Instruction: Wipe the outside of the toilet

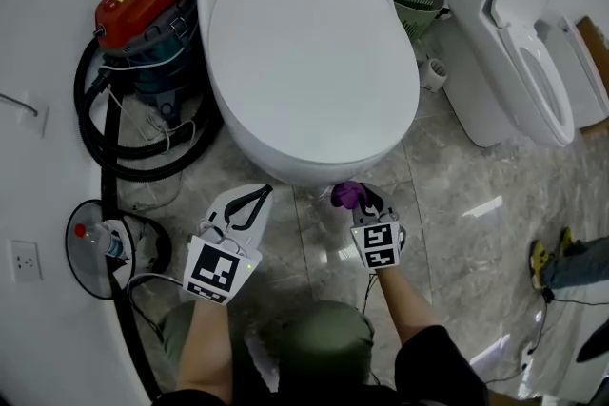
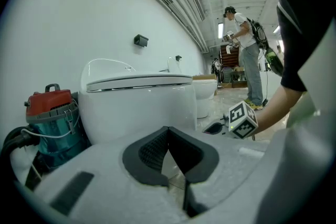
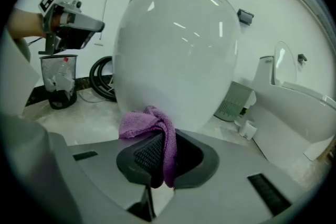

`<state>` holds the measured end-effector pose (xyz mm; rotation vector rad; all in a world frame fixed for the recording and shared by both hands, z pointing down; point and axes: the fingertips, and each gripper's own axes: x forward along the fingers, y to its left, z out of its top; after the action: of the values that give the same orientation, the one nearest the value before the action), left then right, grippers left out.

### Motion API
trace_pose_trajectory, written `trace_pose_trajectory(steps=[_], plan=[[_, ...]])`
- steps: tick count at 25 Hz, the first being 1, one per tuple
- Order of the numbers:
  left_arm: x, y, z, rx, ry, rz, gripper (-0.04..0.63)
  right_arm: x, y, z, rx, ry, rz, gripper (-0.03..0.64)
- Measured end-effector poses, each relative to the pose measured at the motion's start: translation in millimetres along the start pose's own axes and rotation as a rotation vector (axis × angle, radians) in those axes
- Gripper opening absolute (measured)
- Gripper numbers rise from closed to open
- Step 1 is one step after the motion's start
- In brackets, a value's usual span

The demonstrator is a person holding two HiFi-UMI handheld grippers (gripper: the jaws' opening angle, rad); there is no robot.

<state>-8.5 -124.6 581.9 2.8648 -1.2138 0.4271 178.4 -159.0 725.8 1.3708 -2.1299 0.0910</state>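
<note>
Purple cloth (image 3: pixel 140 123) pinched between right gripper (image 3: pixel 164 157) jaws.

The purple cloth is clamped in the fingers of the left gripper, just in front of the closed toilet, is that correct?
Wrong gripper. The purple cloth is clamped in the fingers of the right gripper, not the left, just in front of the closed toilet; the right gripper view shows it. The left gripper has its fingers shut on nothing.

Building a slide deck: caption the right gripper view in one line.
Right gripper clamps a purple cloth before the white toilet, with the left gripper held up alongside.
</note>
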Motion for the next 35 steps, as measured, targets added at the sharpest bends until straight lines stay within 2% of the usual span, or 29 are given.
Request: trace_pose_trajectory(steps=[5, 11, 26, 31, 33, 35], plan=[[1, 1, -2, 0.002, 0.007, 0.001, 0.006, 9, -62, -14, 0.147, 0.035, -0.135, 0.041], [5, -3, -4, 0.005, 0.015, -0.009, 0.006, 26, -95, -21, 0.184, 0.075, -0.205, 0.041], [-3, 4, 1, 0.015, -0.012, 0.009, 0.006, 16, -84, -26, 0.236, 0.067, -0.216, 0.041], [-20, -4, 4, 0.081, 0.026, 0.007, 0.006, 1, -72, -24, 0.281, 0.071, -0.209, 0.041], [-34, -10, 4, 0.052, 0.042, -0.002, 0.006, -15, -64, -22, 0.3, 0.069, -0.204, 0.041], [-47, -9, 9, 0.005, 0.037, 0.023, 0.006, -34, -57, -18, 0.302, 0.077, -0.197, 0.041]])
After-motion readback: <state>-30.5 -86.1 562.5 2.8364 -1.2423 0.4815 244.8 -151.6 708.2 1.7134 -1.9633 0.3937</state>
